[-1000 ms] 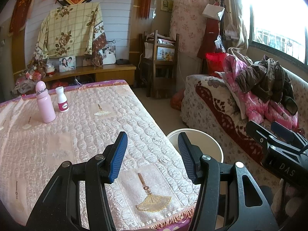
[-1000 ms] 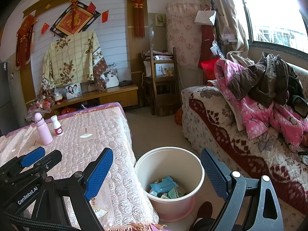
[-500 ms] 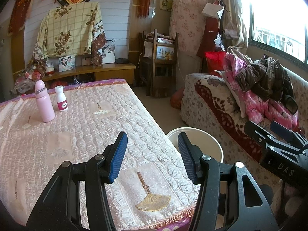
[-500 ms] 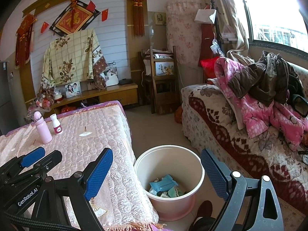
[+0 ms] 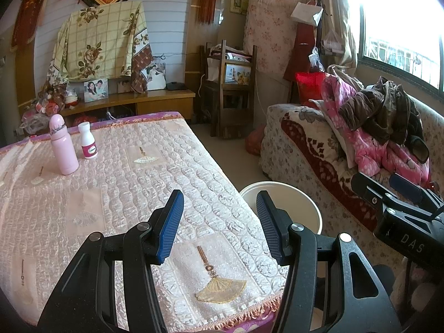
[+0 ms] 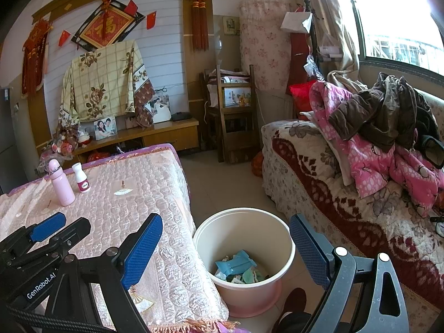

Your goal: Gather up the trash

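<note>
Both claws hang level, pointing across the room, and neither holds anything. The left gripper (image 5: 219, 222) sits low in the frame over the near edge of the quilted table (image 5: 111, 194), its jaws parted with nothing between them. The right gripper (image 6: 226, 249) is spread wider still, framing the trash bin (image 6: 244, 291) at lower centre, beside the table's corner. Blue wrappers (image 6: 236, 263) lie in the bin's bottom. A pink bottle (image 5: 63, 147) and a small white bottle (image 5: 88, 141) stand at the table's upper left.

"GenRobot.AI" on left gripper (image 6: 97, 238); "DAS", perhaps partial, on right gripper (image 5: 399, 191).
</note>
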`<state>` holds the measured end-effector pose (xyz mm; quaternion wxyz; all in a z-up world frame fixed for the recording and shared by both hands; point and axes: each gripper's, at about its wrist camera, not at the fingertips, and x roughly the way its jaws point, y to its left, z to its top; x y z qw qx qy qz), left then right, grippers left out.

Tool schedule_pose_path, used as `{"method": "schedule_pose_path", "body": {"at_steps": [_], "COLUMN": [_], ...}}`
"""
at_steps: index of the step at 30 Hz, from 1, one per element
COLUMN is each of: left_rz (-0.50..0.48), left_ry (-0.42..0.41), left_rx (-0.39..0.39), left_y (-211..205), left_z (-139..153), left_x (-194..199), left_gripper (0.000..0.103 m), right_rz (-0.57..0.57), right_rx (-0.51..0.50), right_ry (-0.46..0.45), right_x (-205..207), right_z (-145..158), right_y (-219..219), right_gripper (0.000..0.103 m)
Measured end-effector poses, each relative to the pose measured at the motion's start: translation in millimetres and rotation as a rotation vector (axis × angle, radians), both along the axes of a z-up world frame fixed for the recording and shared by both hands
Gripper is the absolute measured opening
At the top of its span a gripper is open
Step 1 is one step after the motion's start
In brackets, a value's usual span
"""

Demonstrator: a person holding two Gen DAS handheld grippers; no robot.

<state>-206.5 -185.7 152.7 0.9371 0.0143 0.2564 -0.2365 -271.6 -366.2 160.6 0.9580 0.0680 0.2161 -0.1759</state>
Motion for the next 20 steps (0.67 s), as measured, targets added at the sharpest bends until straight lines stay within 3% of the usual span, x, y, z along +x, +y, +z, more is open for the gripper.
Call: {"method": "schedule_pose_path", "body": {"at_steps": [20], "left_rz": [-0.007], "left_ry": [0.005], "left_rx": [-0.002], "left_y": [1], "left_z": [-5], "left_x": [-2], "left_gripper": [0.053], "right_rz": [0.001], "right_rx": [0.002], "right_ry": [0.009], "right_x": [-2], "right_z": [-9], "right_y": [0], "right_gripper": [0.092]}}
